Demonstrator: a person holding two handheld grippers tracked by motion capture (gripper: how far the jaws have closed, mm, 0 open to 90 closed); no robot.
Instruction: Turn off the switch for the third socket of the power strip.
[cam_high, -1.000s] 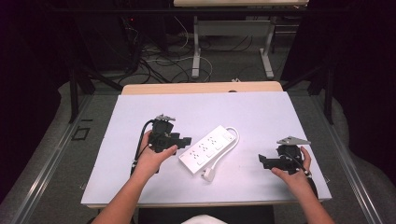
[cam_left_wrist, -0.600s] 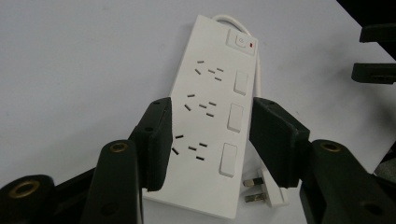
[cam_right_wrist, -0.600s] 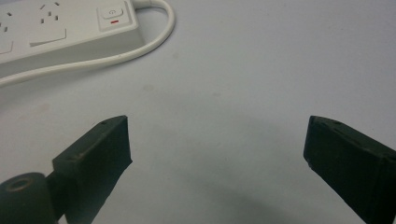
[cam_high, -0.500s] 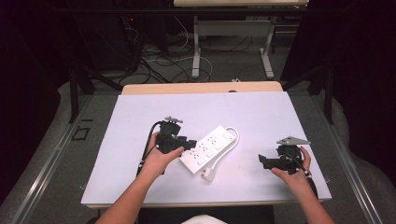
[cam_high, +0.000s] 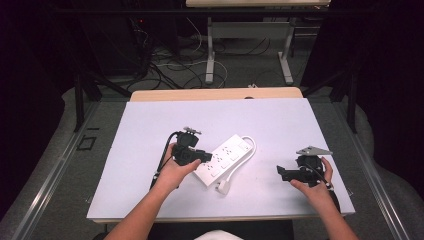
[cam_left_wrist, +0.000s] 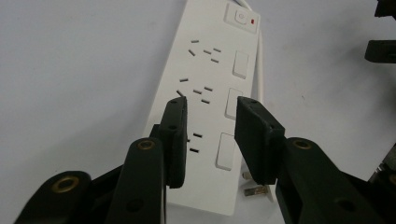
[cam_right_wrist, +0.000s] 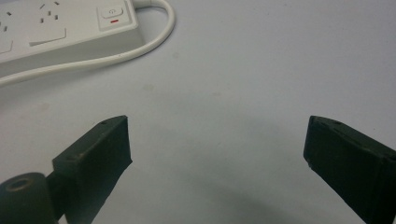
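Observation:
A white power strip (cam_high: 226, 155) lies at an angle in the middle of the white table (cam_high: 280, 125), its cable (cam_high: 243, 161) looped along one side and ending in a plug (cam_high: 221, 187). My left gripper (cam_high: 205, 156) hovers over the strip's near left end. In the left gripper view the strip (cam_left_wrist: 210, 65) shows its sockets and switches, and the gripper (cam_left_wrist: 208, 105) is open by a narrow gap above it with nothing held. My right gripper (cam_high: 281, 172) rests at the right, apart from the strip. In the right gripper view it (cam_right_wrist: 217, 135) is wide open over bare table, with the strip's switch end (cam_right_wrist: 60, 32) far off.
A wooden strip (cam_high: 215, 94) runs along the table's far edge. Behind it stand metal table legs (cam_high: 210, 50) and tangled floor cables (cam_high: 170, 62). The right gripper's black parts (cam_left_wrist: 380, 46) show at the edge of the left gripper view.
My left gripper has moved right, from beside the power strip to over its near end. The right gripper has stayed put.

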